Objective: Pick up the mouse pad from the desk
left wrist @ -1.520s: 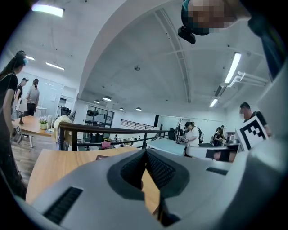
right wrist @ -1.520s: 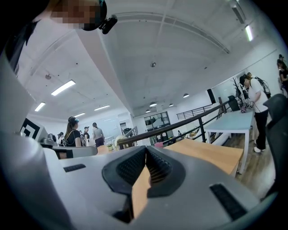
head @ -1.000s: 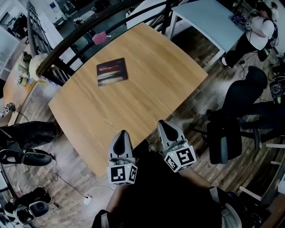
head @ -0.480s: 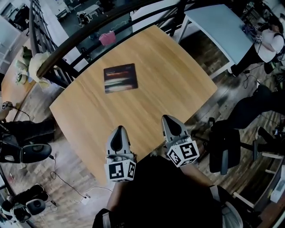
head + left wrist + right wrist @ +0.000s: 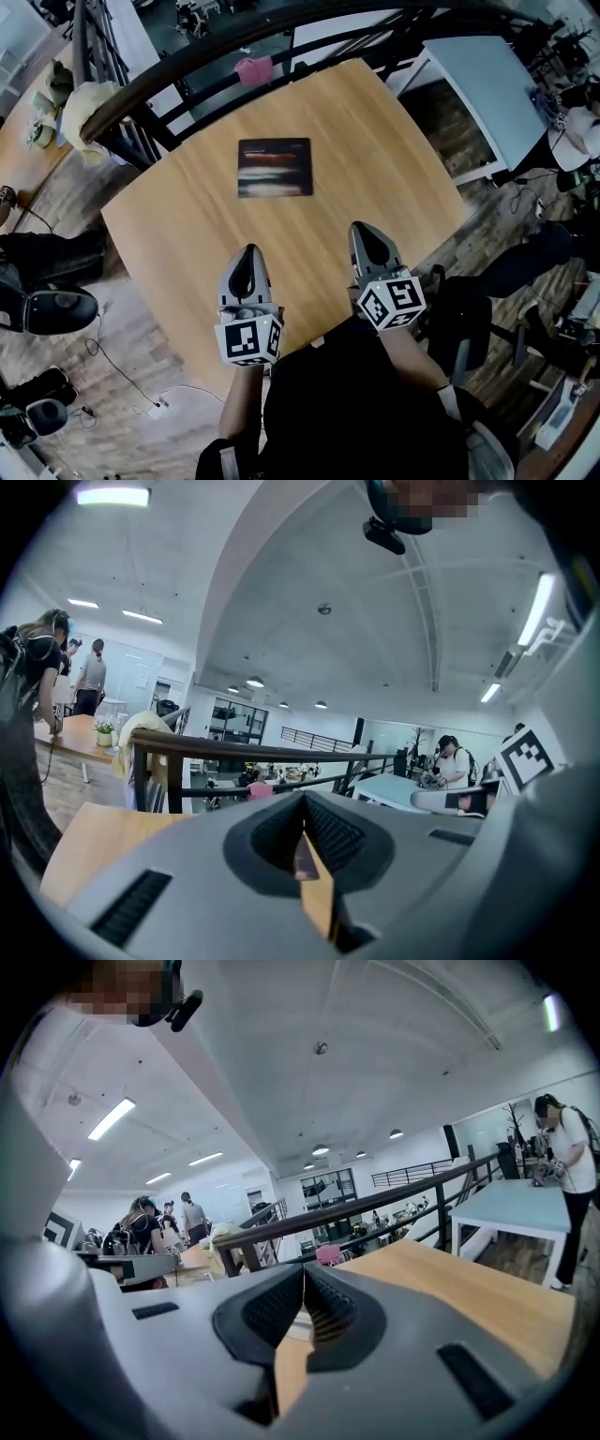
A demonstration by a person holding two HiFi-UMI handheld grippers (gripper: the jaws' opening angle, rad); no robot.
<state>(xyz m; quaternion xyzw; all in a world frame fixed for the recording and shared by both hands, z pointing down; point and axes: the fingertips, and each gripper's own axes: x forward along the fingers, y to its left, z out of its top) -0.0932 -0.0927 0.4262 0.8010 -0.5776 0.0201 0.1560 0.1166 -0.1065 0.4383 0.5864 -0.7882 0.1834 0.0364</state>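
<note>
As things stand, step in hand: the reach toward the mouse pad (image 5: 275,168), which I judge barely begun, with nothing grasped.
Mouse pad: dark and flat on the desk (image 5: 187,225), upper centre of the head view, well apart from both tongs.
Left gripper (image 5: 247,251): lower centre-left, over the near part of the desk, jaws clenched on nothing.
Right gripper (image 5: 367,228): lower centre-right, likewise clenched and empty.
Doing it well: part one pair of jaws before arriving. A thin flat pad offers no side to pinch, so come in low at an edge and slip one jaw under, or drag it to the desk's rim first. The other gripper could pin the far side.
Surface: smooth pale wood; the pad will probably slide on it.
Room: dark railing (image 5: 169,80) across the upper left, pale blue table (image 5: 487,84) upper right, plank floor around, a person (image 5: 581,122) at the right edge.
</note>
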